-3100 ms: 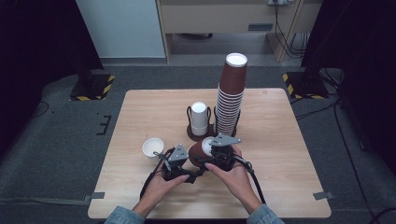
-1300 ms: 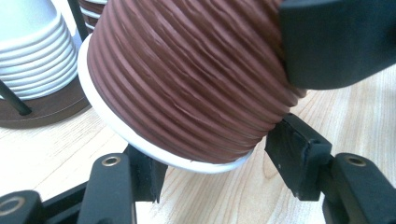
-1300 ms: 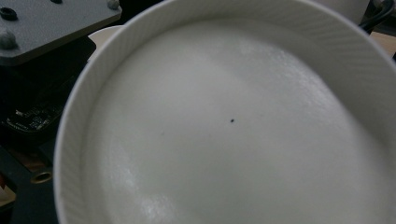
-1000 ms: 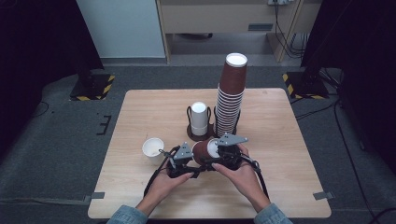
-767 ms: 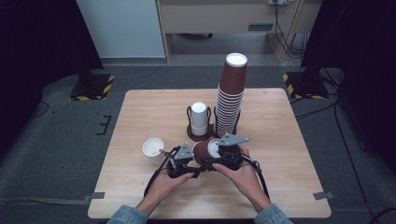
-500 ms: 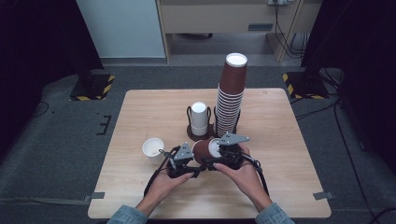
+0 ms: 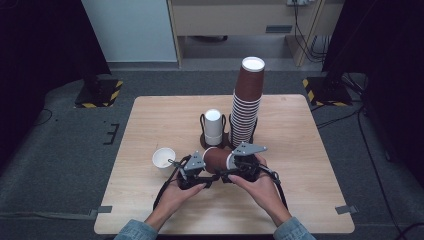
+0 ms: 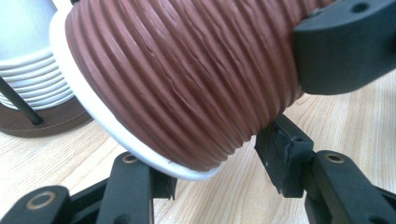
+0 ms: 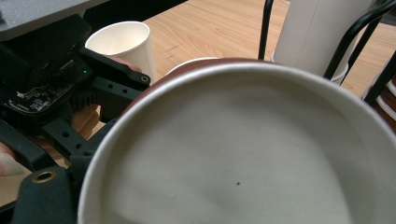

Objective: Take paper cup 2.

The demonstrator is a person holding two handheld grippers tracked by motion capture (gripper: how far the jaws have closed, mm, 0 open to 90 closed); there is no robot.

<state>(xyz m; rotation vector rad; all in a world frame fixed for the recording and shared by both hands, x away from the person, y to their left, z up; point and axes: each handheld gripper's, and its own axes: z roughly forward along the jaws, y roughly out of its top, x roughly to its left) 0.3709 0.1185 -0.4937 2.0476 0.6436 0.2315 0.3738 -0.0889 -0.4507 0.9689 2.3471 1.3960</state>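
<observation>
Brown cup (image 7: 218,159): lies on its side, lifted over the near middle of the table, between the two grippers; ribbed brown sleeve, white rim, white inside.
Brown cup, left gripper view (image 8: 187,79): ribbed wall and white rim fill the space between the black jaws.
Brown cup, right gripper view (image 9: 243,149): open mouth faces the camera, white interior visible.
Left gripper (image 7: 192,170): jaws have just been closing; they now clamp the brown cup at its left end.
Right gripper (image 7: 240,162): jaws stand wide around the cup's right, open end and grip it; grey plate on top.
Hands: left hand (image 7: 177,192) and right hand (image 7: 260,187) enter from the near edge, each around its gripper.
White cup (image 7: 163,158): upright on the table, just left of the left gripper, apart from it.
White cup stack (image 7: 213,127): upright in a black wire holder, just beyond the brown cup.
Brown cup stack (image 7: 246,102): tall, upright, right of the white stack, touching or nearly so.
Table (image 7: 310,150): light wood, bare on its right side.
</observation>
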